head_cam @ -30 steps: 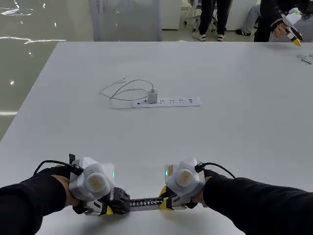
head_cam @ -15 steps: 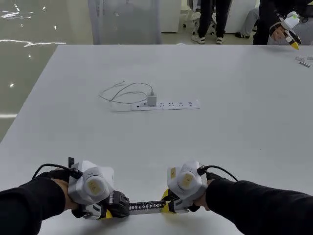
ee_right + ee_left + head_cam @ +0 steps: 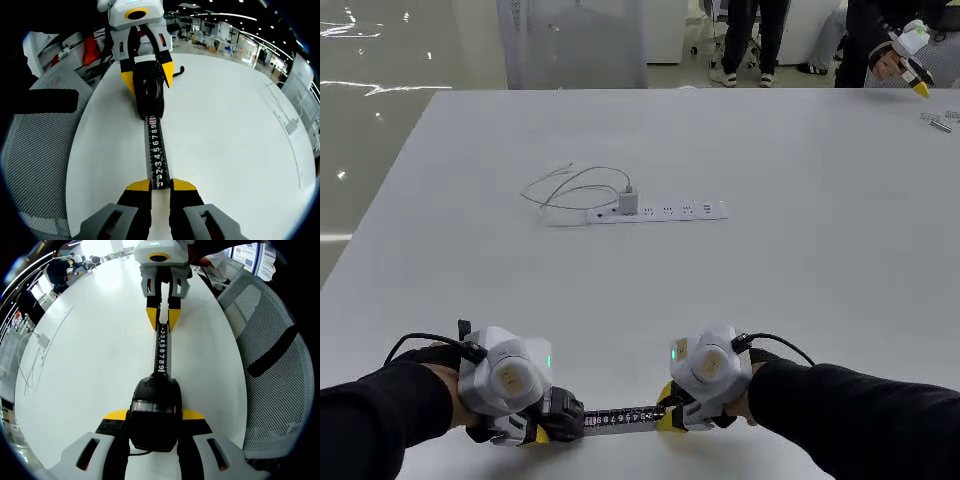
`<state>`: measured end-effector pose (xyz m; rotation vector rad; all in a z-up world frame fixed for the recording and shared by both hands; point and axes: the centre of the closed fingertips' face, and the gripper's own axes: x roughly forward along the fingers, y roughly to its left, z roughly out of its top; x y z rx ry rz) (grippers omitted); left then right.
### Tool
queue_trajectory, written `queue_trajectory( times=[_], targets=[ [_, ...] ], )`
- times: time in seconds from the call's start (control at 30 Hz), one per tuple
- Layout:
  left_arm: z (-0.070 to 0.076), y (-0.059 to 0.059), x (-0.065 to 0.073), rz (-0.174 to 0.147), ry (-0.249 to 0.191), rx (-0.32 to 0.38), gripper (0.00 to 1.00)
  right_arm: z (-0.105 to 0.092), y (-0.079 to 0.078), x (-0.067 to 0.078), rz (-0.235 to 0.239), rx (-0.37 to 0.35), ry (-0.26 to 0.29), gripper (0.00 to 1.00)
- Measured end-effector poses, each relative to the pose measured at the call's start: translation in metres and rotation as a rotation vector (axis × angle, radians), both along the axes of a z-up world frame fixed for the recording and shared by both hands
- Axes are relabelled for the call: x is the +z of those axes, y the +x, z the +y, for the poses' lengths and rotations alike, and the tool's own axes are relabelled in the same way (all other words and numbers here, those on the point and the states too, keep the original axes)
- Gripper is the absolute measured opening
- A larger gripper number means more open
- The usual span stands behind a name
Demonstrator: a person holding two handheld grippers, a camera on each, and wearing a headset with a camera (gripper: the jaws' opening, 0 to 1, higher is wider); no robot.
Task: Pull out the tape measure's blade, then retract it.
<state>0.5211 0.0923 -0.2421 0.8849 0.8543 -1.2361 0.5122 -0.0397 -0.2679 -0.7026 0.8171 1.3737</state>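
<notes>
A black tape measure case (image 3: 563, 413) lies at the near edge of the white table (image 3: 770, 270), with my left gripper (image 3: 542, 432) shut on it. In the left gripper view the case (image 3: 155, 410) sits between the yellow-tipped jaws of the left gripper (image 3: 154, 415). A short stretch of numbered blade (image 3: 618, 417) runs out to the right. My right gripper (image 3: 665, 420) is shut on the blade's end. The right gripper view shows the blade (image 3: 156, 155) leading from my right gripper (image 3: 161, 186) to the case (image 3: 149, 92). About nine numerals show.
A white power strip (image 3: 660, 211) with a plugged charger and a looped white cable (image 3: 570, 185) lies mid-table. People stand at the far side, one holding another gripper (image 3: 910, 55). Small metal parts (image 3: 938, 120) lie at far right. A grey mesh chair (image 3: 270, 365) stands behind me.
My right gripper has moved a little to the right with the blade's end, so slightly more blade is out. The left gripper and case have stayed put.
</notes>
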Motion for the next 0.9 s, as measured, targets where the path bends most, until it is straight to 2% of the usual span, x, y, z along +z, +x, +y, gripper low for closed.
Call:
queue_trajectory(
  times=[0.9],
  targets=[
    [-0.001,0.000,0.000,0.000,0.001,-0.002,0.31,-0.016,0.001,0.002,-0.002,-0.005,-0.008,0.08]
  ],
)
